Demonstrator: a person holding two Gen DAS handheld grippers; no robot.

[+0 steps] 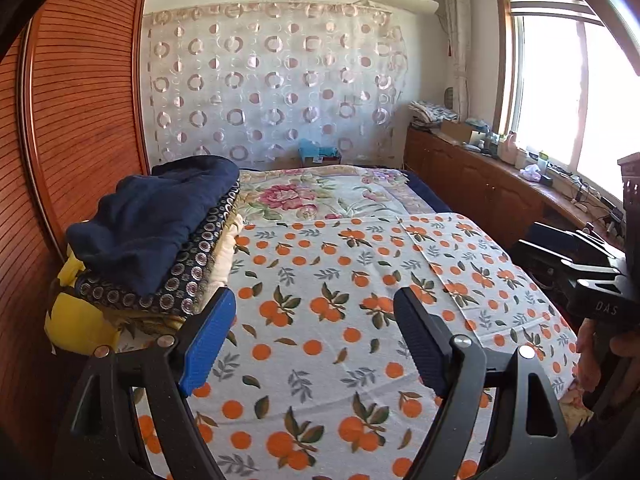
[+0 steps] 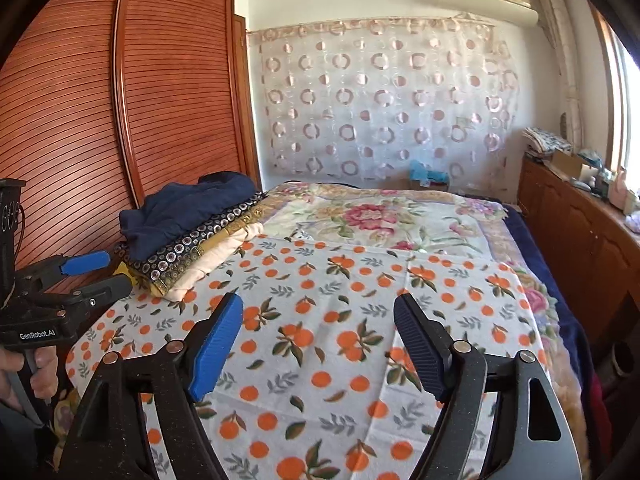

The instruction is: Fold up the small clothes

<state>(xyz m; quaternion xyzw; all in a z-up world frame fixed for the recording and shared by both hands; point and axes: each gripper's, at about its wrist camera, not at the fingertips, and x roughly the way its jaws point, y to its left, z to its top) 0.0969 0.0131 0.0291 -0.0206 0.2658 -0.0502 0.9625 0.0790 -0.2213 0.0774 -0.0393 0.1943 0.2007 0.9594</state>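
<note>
Flat orange-print cloth (image 1: 340, 300), soft folded stack (image 1: 160, 240)

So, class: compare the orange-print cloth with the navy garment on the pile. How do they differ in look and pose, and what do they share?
The orange-print cloth is pale with oranges and leaves; the navy garment is plain dark blue. The orange-print cloth lies spread flat on the bed; the navy garment sits bunched on top of a stack. The cloth covers far more area than the garment. Neither is held by a gripper.

matt orange-print cloth (image 1: 328, 320), soft navy knit garment (image 1: 160, 216), glossy slatted wood wardrobe (image 2: 120, 100), ribbed blue plastic pads (image 2: 216, 344), sheer curtain (image 1: 272, 88)
</note>
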